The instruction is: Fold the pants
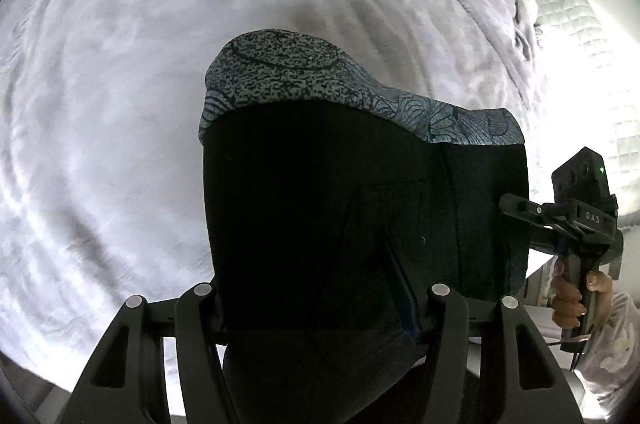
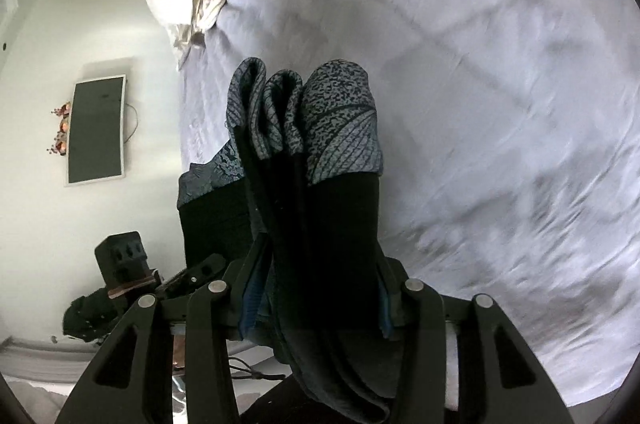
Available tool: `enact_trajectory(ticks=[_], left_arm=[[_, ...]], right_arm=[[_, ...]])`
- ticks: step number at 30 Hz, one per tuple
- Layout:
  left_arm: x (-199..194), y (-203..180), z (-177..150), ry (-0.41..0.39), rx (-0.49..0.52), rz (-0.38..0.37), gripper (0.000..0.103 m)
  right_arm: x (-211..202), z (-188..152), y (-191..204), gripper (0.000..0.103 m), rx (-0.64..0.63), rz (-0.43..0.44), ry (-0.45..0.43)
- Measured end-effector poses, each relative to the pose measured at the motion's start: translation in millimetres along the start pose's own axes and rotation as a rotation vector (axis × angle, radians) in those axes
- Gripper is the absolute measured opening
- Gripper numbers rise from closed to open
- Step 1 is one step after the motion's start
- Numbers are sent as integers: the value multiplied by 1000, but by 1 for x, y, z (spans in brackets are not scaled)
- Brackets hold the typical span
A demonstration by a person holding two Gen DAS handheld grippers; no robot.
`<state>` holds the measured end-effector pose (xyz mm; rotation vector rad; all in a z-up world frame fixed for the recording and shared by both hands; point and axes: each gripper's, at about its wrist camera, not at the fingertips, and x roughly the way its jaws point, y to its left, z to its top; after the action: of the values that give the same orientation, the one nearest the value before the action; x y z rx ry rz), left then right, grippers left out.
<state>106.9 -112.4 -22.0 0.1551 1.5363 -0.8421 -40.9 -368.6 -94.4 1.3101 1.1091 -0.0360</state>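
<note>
Bedspread (image 1: 120, 104) beneath tongs-held pants (image 1: 340, 204)

Black pants (image 1: 340, 208), grey-speckled patterned waistband (image 1: 288, 64); pale lavender bedspread (image 1: 120, 104).

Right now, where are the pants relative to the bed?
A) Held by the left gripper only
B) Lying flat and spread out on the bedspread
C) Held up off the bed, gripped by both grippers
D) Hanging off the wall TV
C: the dark pants hang bunched between the fingers of the left gripper and the right gripper, with the grey bedspread behind them.
</note>
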Motion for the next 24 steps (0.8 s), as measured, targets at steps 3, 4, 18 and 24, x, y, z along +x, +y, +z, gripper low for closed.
enact_trajectory(ticks=[3, 4, 18, 24], left_arm=[[-7, 19, -14, 6, -17, 14, 61], [-9, 26, -18, 7, -25, 19, 61], [25, 93, -34, -24, -124, 54, 73], [26, 91, -35, -30, -100, 123, 86]], right_arm=[[18, -13, 9, 48, -14, -13, 28], [24, -15, 12, 48, -24, -21, 37], [94, -24, 18, 53, -58, -205, 56], [96, -23, 19, 64, -67, -294, 43]])
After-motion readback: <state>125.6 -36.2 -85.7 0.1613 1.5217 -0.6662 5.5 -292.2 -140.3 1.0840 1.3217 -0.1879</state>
